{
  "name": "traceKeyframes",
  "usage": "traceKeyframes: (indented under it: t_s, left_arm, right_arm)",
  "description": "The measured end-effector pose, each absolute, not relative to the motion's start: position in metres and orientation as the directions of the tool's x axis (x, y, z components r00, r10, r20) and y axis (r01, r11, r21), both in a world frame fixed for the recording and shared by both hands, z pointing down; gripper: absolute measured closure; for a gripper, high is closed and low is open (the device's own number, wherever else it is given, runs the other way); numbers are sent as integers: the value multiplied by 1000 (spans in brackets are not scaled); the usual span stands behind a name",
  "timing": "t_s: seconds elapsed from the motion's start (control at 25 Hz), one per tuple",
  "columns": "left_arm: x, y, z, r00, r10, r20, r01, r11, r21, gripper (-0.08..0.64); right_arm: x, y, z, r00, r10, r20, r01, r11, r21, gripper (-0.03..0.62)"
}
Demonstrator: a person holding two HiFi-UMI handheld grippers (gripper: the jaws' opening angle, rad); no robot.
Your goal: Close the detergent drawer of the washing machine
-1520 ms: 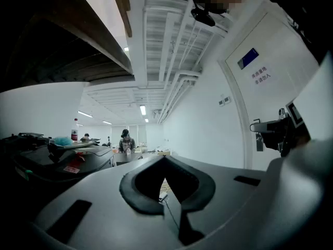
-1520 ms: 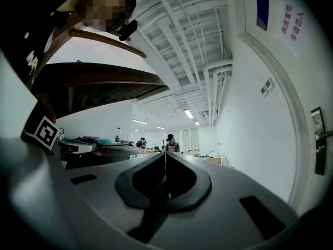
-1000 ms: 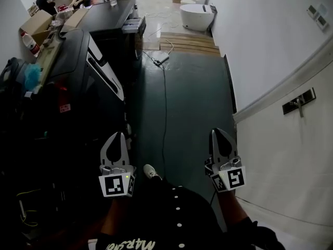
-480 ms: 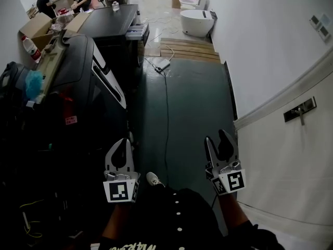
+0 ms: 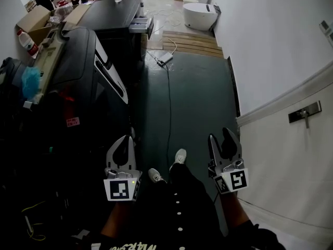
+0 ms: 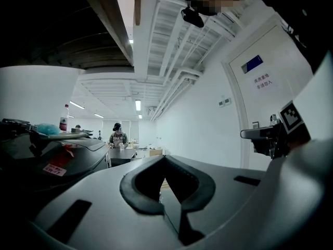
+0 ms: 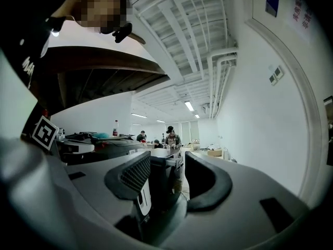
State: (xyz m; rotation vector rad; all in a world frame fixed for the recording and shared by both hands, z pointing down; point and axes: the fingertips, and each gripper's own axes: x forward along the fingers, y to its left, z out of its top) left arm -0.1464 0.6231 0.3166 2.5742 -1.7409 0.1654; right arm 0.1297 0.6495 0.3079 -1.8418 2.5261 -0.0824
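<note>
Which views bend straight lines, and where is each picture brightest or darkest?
Head view: white wall bright, machines on the left nearly black, wall's lower edge bowed. Left gripper view: ceiling pipes curve; top left corner dark. Right gripper view: black corners, pipes bowed too.

A dark green floor [image 5: 192, 103] stretches ahead of me, with a thin cable [image 5: 168, 113] running along it to a white power strip [image 5: 163, 58]. Beyond lie pale wooden boards [image 5: 190, 41] and a white toilet [image 5: 200, 15] beside the white wall [image 5: 270, 46]. At far left sit a cardboard box [image 5: 34, 19], a red-capped bottle [image 5: 27, 41] and a fluffy blue cloth [image 5: 30, 79]. My white shoes [image 5: 179, 156] show below.
</note>
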Motion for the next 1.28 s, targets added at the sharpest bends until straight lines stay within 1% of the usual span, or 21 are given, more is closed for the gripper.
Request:
traceKeyframes:
  t_s: [0.12, 0.28, 0.44, 0.96, 1.28]
  left_arm:
    - [-145, 613, 317, 368, -924, 107, -926, -374, -42, 554]
    - [-140, 595, 312, 366, -927, 77, -928, -370, -44, 554]
    - [-137, 575, 310, 346, -934, 85, -935, -351, -55, 554]
    - [-110, 495, 310, 333, -937, 100, -939, -340, -60, 554]
    - [-91, 453, 308, 335, -938, 88, -937, -342, -70, 554]
  right_arm:
    - [129, 635, 309, -309, -951, 14, -950, 307, -57, 390]
    - [127, 606, 307, -334, -942, -13, -940, 334, -66, 390]
    - [126, 575, 300, -364, -931, -37, -928, 366, -69, 390]
    - [150, 488, 300, -383, -923, -42, -920, 385, -75, 394]
    - [167, 445, 301, -393, -919, -37, -916, 394, -79, 397]
